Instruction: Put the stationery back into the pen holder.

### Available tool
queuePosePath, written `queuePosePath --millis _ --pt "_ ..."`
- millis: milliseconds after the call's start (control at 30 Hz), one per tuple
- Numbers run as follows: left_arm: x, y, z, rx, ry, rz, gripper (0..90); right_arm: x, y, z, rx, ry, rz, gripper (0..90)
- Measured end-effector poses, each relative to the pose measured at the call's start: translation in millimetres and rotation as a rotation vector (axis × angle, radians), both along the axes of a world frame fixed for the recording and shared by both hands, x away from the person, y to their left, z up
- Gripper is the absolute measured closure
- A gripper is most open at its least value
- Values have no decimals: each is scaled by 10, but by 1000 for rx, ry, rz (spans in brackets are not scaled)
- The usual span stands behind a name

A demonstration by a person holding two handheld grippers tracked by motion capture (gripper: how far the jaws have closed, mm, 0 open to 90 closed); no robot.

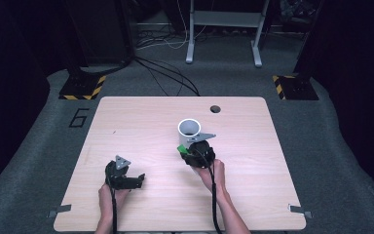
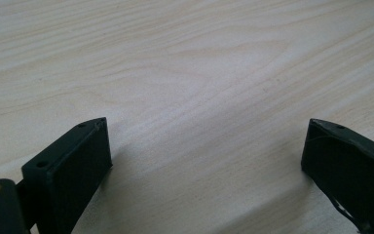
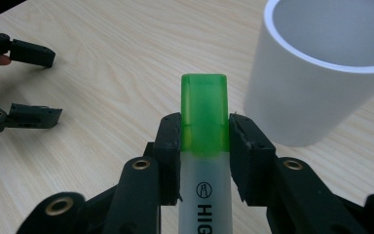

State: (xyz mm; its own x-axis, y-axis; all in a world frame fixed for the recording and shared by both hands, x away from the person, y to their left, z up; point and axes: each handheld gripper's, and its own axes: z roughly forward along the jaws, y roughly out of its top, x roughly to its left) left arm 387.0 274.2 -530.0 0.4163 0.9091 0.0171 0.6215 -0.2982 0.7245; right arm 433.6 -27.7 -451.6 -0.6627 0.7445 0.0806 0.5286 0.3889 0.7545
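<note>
My right gripper (image 3: 204,134) is shut on a green-capped highlighter (image 3: 204,109), both pads pressed against it just below the cap, held above the table. A white upright cup (image 3: 316,73) stands just to its right in the right gripper view. From above, the right gripper (image 1: 187,151) sits right in front of the white cup (image 1: 190,129), the highlighter's green cap (image 1: 180,149) peeking out at its left. My left gripper (image 1: 137,180) rests low at the table's front left, its jaws spread wide over bare wood (image 2: 204,161) with nothing between them.
The light wooden table (image 1: 141,122) has a round cable hole (image 1: 215,108) near its far edge. Beyond it lie grey carpet, floor cables (image 1: 170,73), and two stands on yellow-black striped bases (image 1: 82,87). The left gripper (image 3: 34,85) appears at far left of the right gripper view.
</note>
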Motion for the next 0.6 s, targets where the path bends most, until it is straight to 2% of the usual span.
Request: queuePosePath --millis 100,167,233,600 --pt "-1 2 5 3 5 -3 40 -9 -85 17 11 -9 -20 670" --pt "0 -6 -7 -3 -10 5 39 -13 -149 31 22 -12 -33 670" --pt "-2 -10 -8 -9 -7 8 39 -9 -210 43 26 -30 -42 670" --pt "-4 -12 -8 -10 -7 9 40 56 -480 79 69 -45 -121 670"
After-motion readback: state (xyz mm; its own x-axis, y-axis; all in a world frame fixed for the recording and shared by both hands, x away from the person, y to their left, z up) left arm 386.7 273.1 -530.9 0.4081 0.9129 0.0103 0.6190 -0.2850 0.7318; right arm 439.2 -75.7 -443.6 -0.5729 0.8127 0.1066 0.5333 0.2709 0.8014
